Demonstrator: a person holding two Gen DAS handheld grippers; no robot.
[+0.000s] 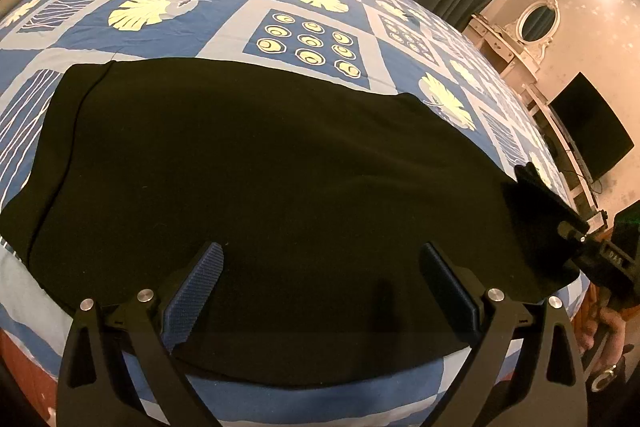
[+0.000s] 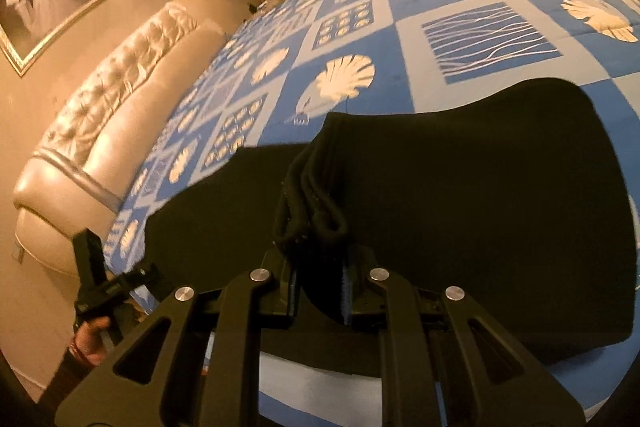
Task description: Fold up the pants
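While black pants [image 1: 260,167] cover the bed [image 1: 248,15] | left tool [image 1: 320,291] apart | right tool [image 2: 318,291] clamped on bunched pants edge

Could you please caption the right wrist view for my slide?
Right gripper clamps a bunched edge of the black pants above the blue patterned bedspread.

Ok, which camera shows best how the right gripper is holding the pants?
Right wrist view: the right gripper is shut on a bunched edge of the black pants. The left wrist view shows that gripper only side-on at the cloth's right edge.
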